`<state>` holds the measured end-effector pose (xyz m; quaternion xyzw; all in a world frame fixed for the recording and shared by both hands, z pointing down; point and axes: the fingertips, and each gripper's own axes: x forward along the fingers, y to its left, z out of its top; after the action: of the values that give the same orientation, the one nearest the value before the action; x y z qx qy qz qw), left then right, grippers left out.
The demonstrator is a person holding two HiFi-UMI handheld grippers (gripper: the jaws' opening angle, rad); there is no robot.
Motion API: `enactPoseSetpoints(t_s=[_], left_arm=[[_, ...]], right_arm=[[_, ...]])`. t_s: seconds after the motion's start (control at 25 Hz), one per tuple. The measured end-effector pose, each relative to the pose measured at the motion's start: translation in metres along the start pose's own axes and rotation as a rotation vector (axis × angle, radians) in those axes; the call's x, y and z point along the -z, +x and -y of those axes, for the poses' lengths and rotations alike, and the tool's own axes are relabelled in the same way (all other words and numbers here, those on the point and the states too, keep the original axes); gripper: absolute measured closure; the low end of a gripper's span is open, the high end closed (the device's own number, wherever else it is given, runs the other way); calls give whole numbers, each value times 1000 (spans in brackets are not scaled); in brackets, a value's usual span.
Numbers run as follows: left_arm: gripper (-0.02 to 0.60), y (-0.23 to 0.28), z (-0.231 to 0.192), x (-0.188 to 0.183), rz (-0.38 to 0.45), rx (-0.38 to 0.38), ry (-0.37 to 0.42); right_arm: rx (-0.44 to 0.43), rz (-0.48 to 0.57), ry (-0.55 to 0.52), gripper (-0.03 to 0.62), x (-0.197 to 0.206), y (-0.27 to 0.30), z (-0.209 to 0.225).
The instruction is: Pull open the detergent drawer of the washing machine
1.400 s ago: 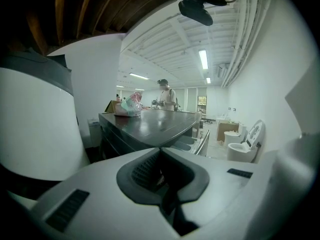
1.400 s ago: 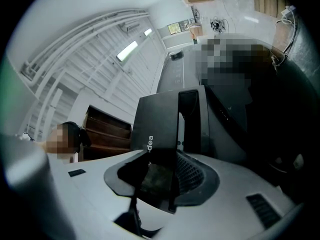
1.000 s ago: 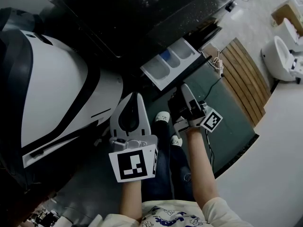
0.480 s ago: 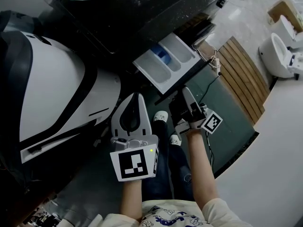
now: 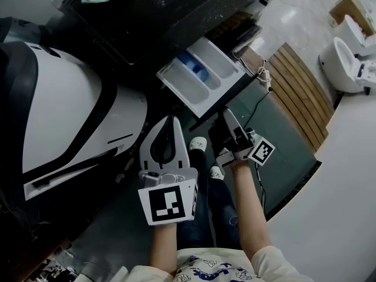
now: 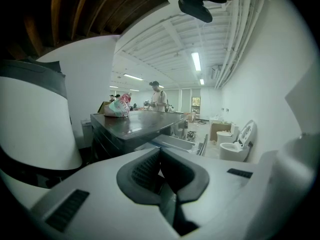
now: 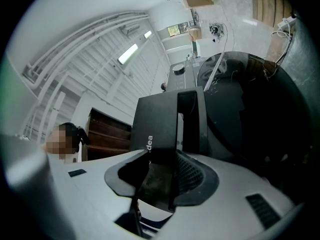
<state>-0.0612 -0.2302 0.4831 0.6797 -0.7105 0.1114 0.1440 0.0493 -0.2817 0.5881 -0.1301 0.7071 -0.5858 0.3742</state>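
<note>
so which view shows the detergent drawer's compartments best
The head view: it looks down into the detergent drawer, pulled out, compartments open to sight. The left gripper view catches only its side, far off. The right gripper view shows just its dark front panel up close.

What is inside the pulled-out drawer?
The drawer has pale compartments. One holds a blue piece; the others look empty. Its back end is hidden inside the dark washer, so that part can't be seen.
</note>
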Motion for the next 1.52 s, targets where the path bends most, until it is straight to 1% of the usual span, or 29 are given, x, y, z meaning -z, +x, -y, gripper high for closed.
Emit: enactPoseSetpoints(t_s=[0.16,0.28,0.32,0.44,0.56,0.72,0.8,0.88,1.0,1.2,1.36,1.52], left_arm=[[568,-2,2,3,-13,-4,9],[568,-3,1,3,-16,-3,24],[568,-4,1,3,-17,-7,24],[568,-6,-1,-2,-5,-12,21],[568,-11,-2,-9,3,-21,15],[568,-23,-5,-24,22,-35,9],[568,-31,-7,-34,36,-42,8],[568,-41,-8,-46,54,-49,8],[568,-59,-11,-66,85,-63,7],[568,-90,-11,-101,144,-80,7],[568,-121,-12,-131,197,-103,3],[568,-155,-12,-156,250,-125,8]], right_arm=[[4,-5,-3,419,0,-1,1],[29,-6,-24,421,-2,-3,2],[46,-4,-39,426,-3,-4,3],[115,-3,-93,408,-8,-11,7],[192,-30,-170,393,-9,-19,3],[286,-63,-292,415,-14,-27,-14],[329,-80,-387,441,-18,-27,-30],[347,-80,-473,463,-22,-21,-53],[384,-68,-594,514,-30,-13,-92],[413,-67,-778,577,-34,2,-159],[435,-104,-941,582,-22,12,-210],[437,-146,-1112,582,-5,19,-256]])
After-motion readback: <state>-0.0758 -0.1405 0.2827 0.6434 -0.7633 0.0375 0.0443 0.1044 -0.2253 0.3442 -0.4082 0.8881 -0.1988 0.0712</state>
